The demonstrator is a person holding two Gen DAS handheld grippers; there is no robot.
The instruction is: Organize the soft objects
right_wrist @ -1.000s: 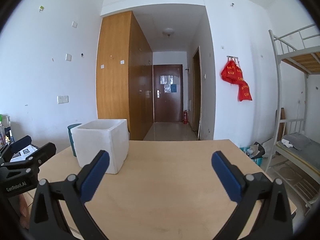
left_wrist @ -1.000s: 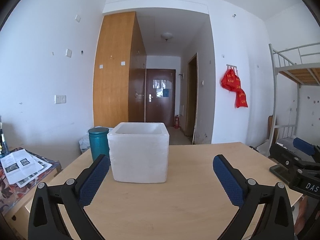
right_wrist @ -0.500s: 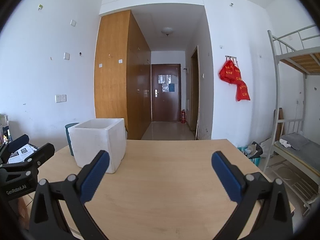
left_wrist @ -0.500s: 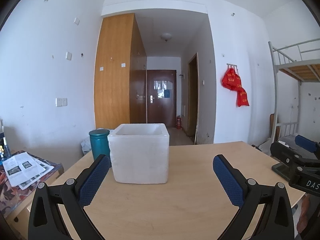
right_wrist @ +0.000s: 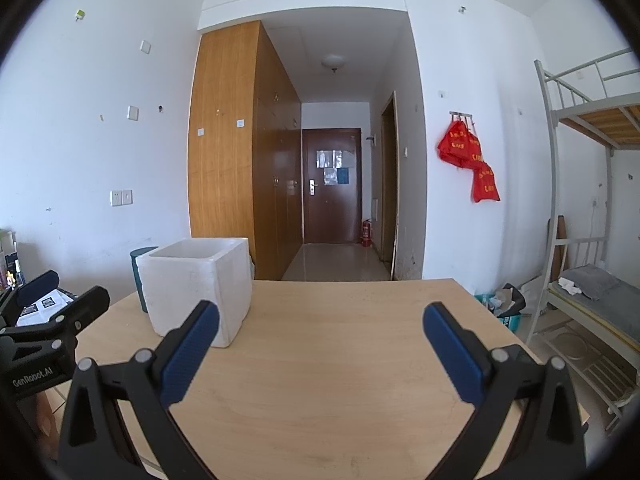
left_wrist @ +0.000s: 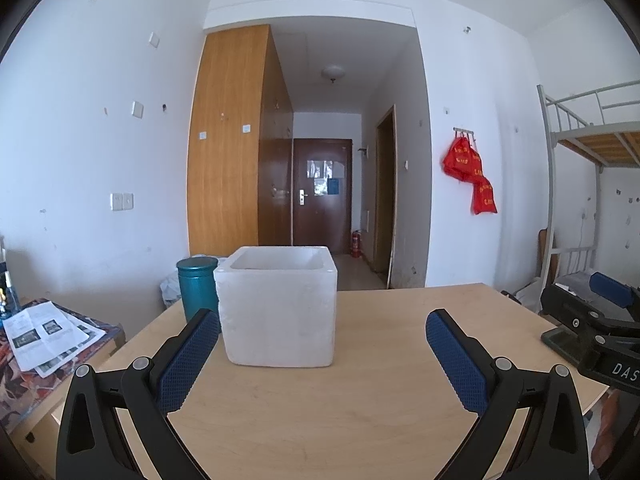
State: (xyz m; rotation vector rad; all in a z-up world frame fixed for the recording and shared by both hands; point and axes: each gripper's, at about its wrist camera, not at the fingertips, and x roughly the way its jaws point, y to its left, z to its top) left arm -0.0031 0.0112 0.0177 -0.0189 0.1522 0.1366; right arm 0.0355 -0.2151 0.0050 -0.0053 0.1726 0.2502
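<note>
I have both grippers spread wide and holding nothing: the left gripper (left_wrist: 320, 344) faces the white foam box (left_wrist: 279, 306), which stands just ahead of its jaws, toward the left finger. From the right gripper (right_wrist: 320, 338) the box sits ahead and left of the jaws. I see no soft objects on the wooden table (right_wrist: 340, 360). Swinging blindly, I might knock the light box or the teal canister (left_wrist: 197, 289) behind it.

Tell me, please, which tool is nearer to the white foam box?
Left. The left tool faces the white foam box almost head-on, while the right tool sits off to the box's right, over bare table.
</note>
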